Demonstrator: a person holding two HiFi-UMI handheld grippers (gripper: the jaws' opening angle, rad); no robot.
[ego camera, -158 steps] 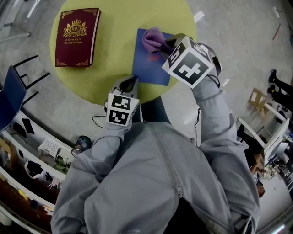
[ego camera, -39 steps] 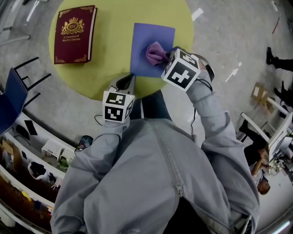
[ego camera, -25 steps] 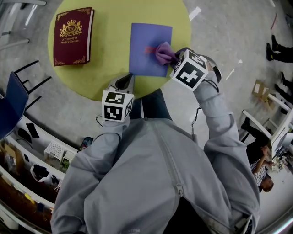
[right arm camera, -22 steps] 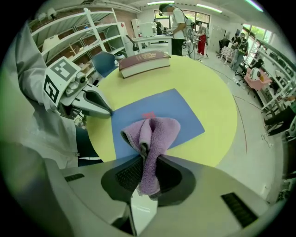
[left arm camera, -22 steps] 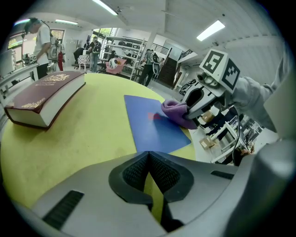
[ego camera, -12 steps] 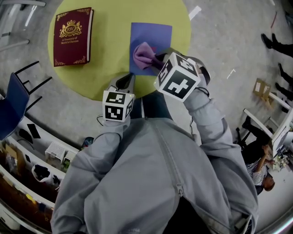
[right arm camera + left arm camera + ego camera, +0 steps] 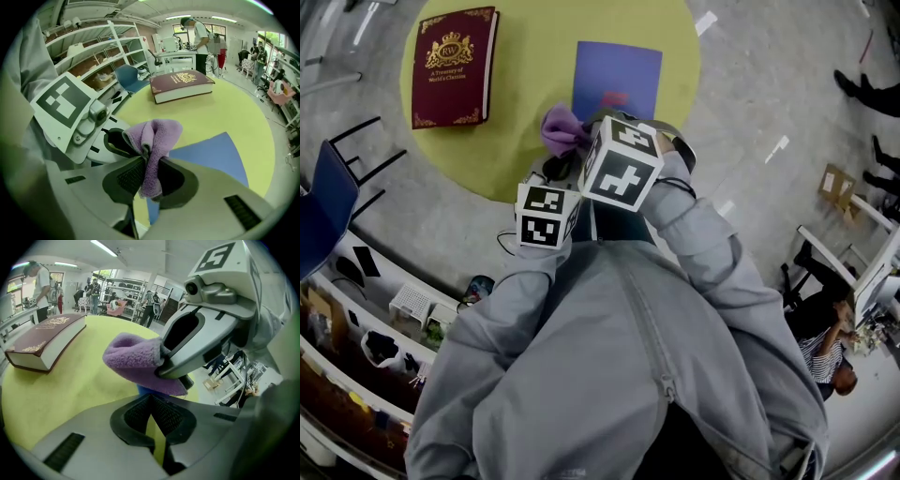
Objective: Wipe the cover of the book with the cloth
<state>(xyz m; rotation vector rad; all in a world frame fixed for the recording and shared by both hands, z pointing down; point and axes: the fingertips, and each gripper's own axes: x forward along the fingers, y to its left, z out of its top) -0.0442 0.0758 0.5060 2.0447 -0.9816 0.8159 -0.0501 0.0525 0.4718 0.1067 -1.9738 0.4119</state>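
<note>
The right arm, in a grey sleeve (image 7: 703,253), is bent and angled in across the body. This brings the right gripper (image 7: 579,139) to the near edge of the round yellow-green table (image 7: 534,56). Its marker cube sits just beside the cube of the left gripper (image 7: 558,169). The left arm is tucked close, and its gripper points at the table's near rim, right next to the other one's tips.

In the right gripper view, the jaws are clamped on a bunched purple cloth (image 7: 154,140). The cloth is pinched at its middle, with folds sticking out ahead of the pads and a tail hanging between them. In the left gripper view, the left jaws are pressed together with nothing between them. The cloth and the right gripper's tips hang just ahead of them.

The thin blue book (image 7: 617,80) lies flat on the table. The cloth is off it, just beside its near left corner. A maroon hardcover book (image 7: 455,66) with gold print lies well apart, at the table's far left.
</note>
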